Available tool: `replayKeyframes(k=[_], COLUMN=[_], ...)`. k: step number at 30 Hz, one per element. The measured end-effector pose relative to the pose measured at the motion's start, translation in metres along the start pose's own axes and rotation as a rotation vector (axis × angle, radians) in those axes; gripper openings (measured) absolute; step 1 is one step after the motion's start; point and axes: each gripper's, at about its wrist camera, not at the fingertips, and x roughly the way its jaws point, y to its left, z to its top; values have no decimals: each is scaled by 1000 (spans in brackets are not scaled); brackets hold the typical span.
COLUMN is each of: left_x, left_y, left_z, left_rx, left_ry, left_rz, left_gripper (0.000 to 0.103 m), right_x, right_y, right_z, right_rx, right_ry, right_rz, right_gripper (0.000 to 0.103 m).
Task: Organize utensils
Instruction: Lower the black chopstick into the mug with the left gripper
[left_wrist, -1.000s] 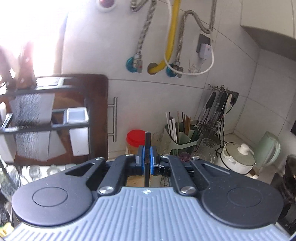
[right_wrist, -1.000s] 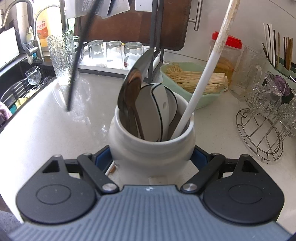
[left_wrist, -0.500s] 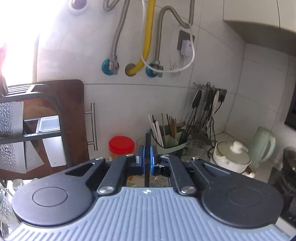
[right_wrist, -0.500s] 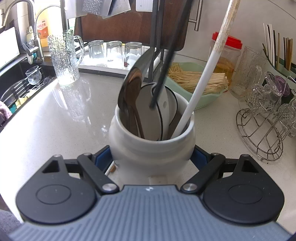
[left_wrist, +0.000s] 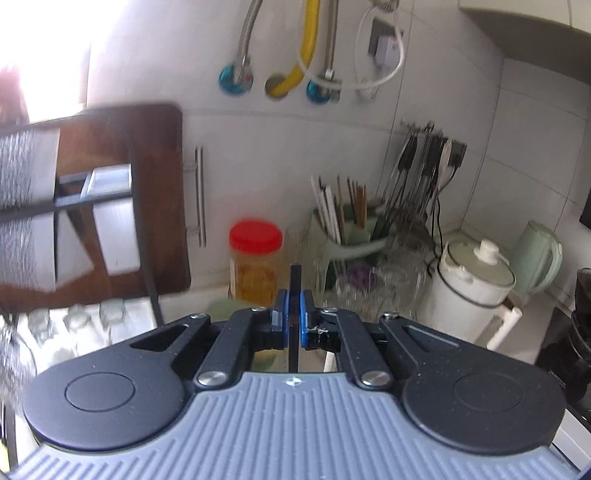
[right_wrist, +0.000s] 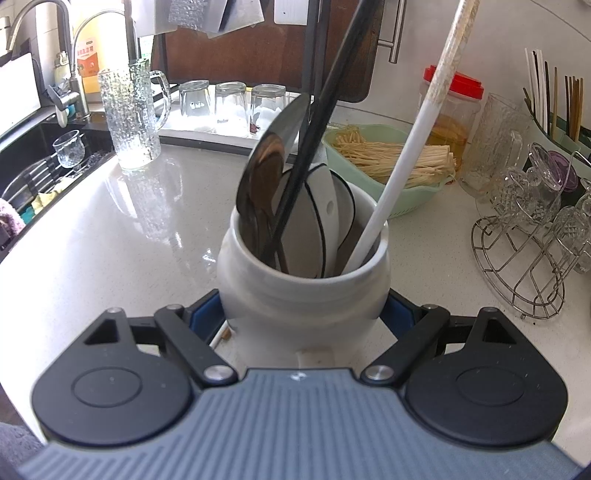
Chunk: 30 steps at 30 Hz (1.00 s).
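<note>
A white ceramic utensil jar (right_wrist: 303, 291) stands on the counter, and my right gripper (right_wrist: 304, 314) is shut on its body from both sides. Inside it stand a steel ladle (right_wrist: 273, 162), a white spoon with a black rim (right_wrist: 314, 221) and a long white handle (right_wrist: 413, 147). A thin black stick (right_wrist: 317, 125) slants down from the top of the right wrist view, its lower end inside the jar. My left gripper (left_wrist: 293, 317) is shut on that black stick (left_wrist: 295, 280), whose top end pokes up above the blue pads (left_wrist: 280, 314).
A green basket of pale sticks (right_wrist: 391, 162) and a red-lidded jar (right_wrist: 450, 107) stand behind the utensil jar. Right of them is a wire rack of glasses (right_wrist: 532, 236) and a green chopstick holder (left_wrist: 351, 232). Upturned glasses (right_wrist: 229, 103), a glass mug (right_wrist: 129, 118) and the sink (right_wrist: 40, 162) lie left.
The black stick swung in from the left and came down until its tip entered the jar. The left wrist view has sunk lower. The right gripper and the jar have stayed put.
</note>
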Motion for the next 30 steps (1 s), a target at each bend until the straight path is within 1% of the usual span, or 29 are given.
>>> replayKeyframes(k=[1,4,6,11,17,22,23,30], left_x=[-1,-5,-7,-13,-16,-9,-7,-1], left_y=[2,9,10,7,-1,-7,-8,-8], left_z=[-1,-4,-4,-3,-7,-11,-12,-9], left_rx=[-13,-46,-42,-31,-50,-22,-22,-30], left_ry=[29,95,132,223,315,386,399,418], left_rz=[7,-10,-16,-66,-119,-128,-130,-128], left_gripper=[6,6,6,6,6,6,6,6], right_x=[0,-1,-1,-1,-2,-2,-2,-3], right_y=[0,0,1,1,0,0,0,1], right_z=[0,0,-1,-1,-2,-2,-2,-2], right_rx=[-1,-4,-5,-6,-4,-4,-4,-5], right_ry=[1,3,4,4,1,-1,-2,-4], right_rz=[0,3,4,4,6,6,7,7], right_gripper=[91,91,91,91,91,91,91,91])
